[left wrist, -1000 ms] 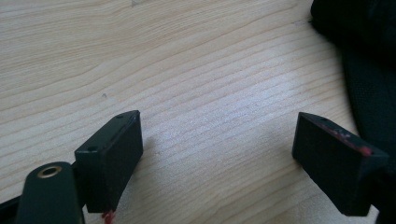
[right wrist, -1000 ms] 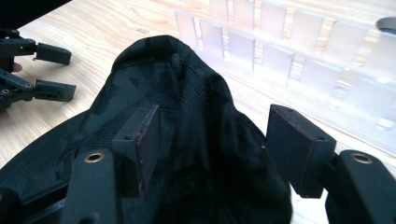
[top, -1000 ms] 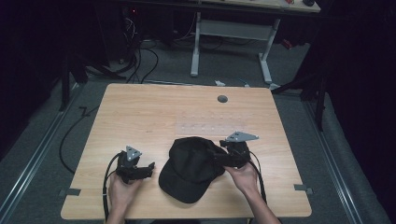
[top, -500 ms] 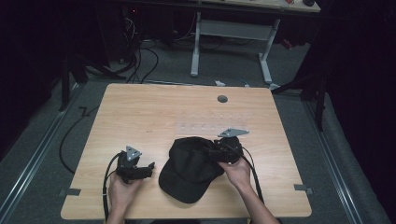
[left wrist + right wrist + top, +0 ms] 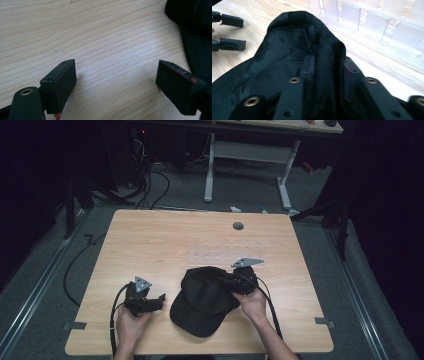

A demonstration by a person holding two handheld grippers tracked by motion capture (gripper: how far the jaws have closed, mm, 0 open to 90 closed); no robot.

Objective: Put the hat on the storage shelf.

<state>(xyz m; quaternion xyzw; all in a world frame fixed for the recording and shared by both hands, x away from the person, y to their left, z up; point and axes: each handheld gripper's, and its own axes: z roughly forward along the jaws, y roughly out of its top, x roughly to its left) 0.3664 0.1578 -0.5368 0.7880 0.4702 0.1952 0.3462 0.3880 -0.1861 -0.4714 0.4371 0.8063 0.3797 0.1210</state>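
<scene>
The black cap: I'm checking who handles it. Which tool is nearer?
Right. The right tool pinches the black cap's fabric; the left tool sits open beside it, apart.

We see the table (image 5: pixel 150 245) brightly lit amid dark surroundings; glare whitens its surface in the right gripper view.

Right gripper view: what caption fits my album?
Right tongs pinching a fold of the black cap on the wooden table.

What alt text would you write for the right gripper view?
The right gripper has just closed its two black jaws on a fold of a black mesh cap lying on a wooden table. The left gripper waits open beyond.
</scene>
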